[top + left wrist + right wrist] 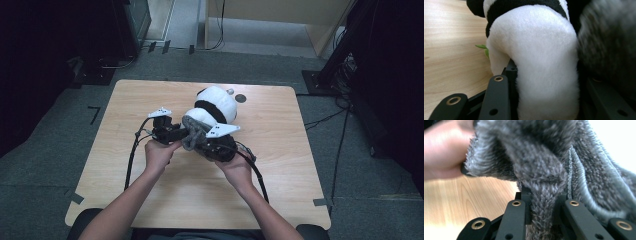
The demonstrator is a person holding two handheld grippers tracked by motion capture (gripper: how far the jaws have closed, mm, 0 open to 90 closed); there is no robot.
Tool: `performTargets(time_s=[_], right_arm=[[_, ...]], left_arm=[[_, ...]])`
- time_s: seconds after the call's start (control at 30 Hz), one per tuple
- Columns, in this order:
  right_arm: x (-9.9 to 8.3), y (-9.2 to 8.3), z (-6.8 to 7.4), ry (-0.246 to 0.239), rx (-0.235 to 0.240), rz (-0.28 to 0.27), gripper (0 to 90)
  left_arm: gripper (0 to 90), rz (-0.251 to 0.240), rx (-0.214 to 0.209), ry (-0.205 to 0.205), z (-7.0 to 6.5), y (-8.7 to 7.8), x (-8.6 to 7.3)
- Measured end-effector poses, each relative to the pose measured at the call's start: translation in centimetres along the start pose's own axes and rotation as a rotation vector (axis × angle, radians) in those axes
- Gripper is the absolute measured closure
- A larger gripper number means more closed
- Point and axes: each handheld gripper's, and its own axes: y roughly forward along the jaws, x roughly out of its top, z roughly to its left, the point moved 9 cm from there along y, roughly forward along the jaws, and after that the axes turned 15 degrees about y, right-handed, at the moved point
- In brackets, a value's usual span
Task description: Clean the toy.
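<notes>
A black-and-white panda plush point(217, 102) lies at the middle of the wooden table point(280, 165). A fuzzy grey knit cloth point(192, 131) is bunched against its near end. My left gripper point(180, 133) comes in from the left. Its jaws press on a white plush limb point(544, 62) of the panda, and the grey cloth point(609, 42) lies just to the right of that limb. My right gripper point(200, 143) is shut on a fold of the grey cloth point(544, 202). The person's other hand point(444, 150) is right behind that fold.
A small dark round disc point(241, 98) lies on the table just beyond the panda. A green leaf-like bit point(482, 47) pokes out beside the plush. Cables point(131, 160) trail from both grippers toward the near edge. Black stands point(330, 65) and wires are on the floor at the right.
</notes>
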Motion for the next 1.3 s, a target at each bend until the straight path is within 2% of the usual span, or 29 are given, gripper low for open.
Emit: performTargets(time_s=[0.1, 0.33, 0.4, 0.53, 0.6, 0.7, 0.83, 1.03, 1.2, 1.23, 1.3], right_arm=[[-0.5, 0.5, 0.1, -0.036, -0.013, -0.004, 79.5], [-1.4, 1.2, 0.0, -0.035, 0.002, 0.009, 80.0], [-2.1, 1.7, -0.1, -0.022, 0.007, 0.025, 80.3], [-2.9, 2.7, -0.5, 0.016, 0.023, 0.042, 80.2], [-3.1, 3.1, -0.9, 0.013, 0.007, 0.035, 80.2], [-3.5, 3.5, -2.1, 0.026, -0.035, 0.024, 80.1], [-3.7, 3.3, -3.5, 0.080, -0.042, 0.027, 80.1], [-3.9, 2.6, -4.9, 0.062, -0.091, 0.048, 80.0], [-4.0, 1.9, -6.8, 0.105, -0.125, 0.055, 80.1], [-3.9, 1.5, -7.4, 0.119, -0.141, 0.051, 80.1], [-3.7, 0.9, -8.2, 0.165, -0.142, 0.034, 80.1]], left_arm=[[56.9, -0.005, 0.002, -0.010, 0.1, 0.0, 0.1], [56.7, -0.019, 0.006, -0.041, 0.4, -0.1, 0.4], [56.6, -0.034, -0.002, -0.055, 0.5, -0.3, 0.6], [56.5, -0.062, -0.004, -0.053, 0.3, -0.7, 1.2], [56.5, -0.074, -0.017, -0.061, 0.1, -0.9, 1.5], [56.4, -0.093, -0.044, -0.087, 0.0, -1.1, 1.8], [56.2, -0.087, -0.034, -0.054, -0.1, -1.1, 1.7], [56.2, -0.080, -0.029, -0.071, 0.6, -1.1, 1.3], [56.1, -0.076, -0.020, -0.061, 0.8, -1.3, 1.2], [56.1, -0.073, -0.017, -0.057, 0.9, -1.4, 1.1], [55.9, -0.072, -0.013, -0.057, 1.1, -1.4, 1.0]])
